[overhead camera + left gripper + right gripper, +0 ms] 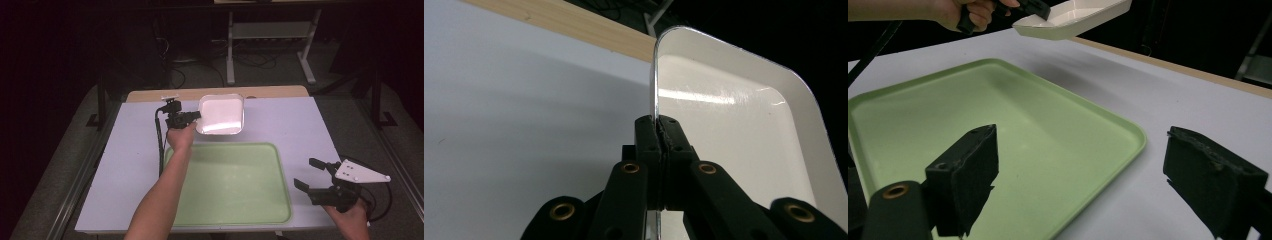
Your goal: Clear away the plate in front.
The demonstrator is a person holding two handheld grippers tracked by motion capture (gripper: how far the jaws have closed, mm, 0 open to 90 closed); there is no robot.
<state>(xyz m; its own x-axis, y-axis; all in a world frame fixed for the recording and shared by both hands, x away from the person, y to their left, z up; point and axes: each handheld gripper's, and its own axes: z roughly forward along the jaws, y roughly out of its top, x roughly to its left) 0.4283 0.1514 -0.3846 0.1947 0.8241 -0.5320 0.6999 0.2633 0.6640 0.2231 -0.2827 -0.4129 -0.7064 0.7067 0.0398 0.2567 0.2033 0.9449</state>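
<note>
The left claw [659, 132] is pinched tight on the thin rim of a white shallow dish [221, 114], its two black jaws meeting on the dish's near left edge. The dish hangs clear of the tabletop [310, 130], slightly tilted in the right claw's view, above the strip between the green tray [232, 184] and the far wooden edge [150, 94] of the tabletop.

The dish looks light, stiff and glossy, probably enamel or melamine, so I judge it slippery under the pads. Held by one edge alone, it will want to droop and swing about the pinch. A grip deeper over the rim, or a second hold on the opposite edge, would steady it. A knock on the tray's raised lip could twist it loose.

The right claw [312, 175] waits wide apart and empty, low beside the tray's right side, well apart from the dish.

The tray is bare and broad, directly on the near side of the dish, leaving plenty of room to set it down. The tabletop's right half is also free.
</note>
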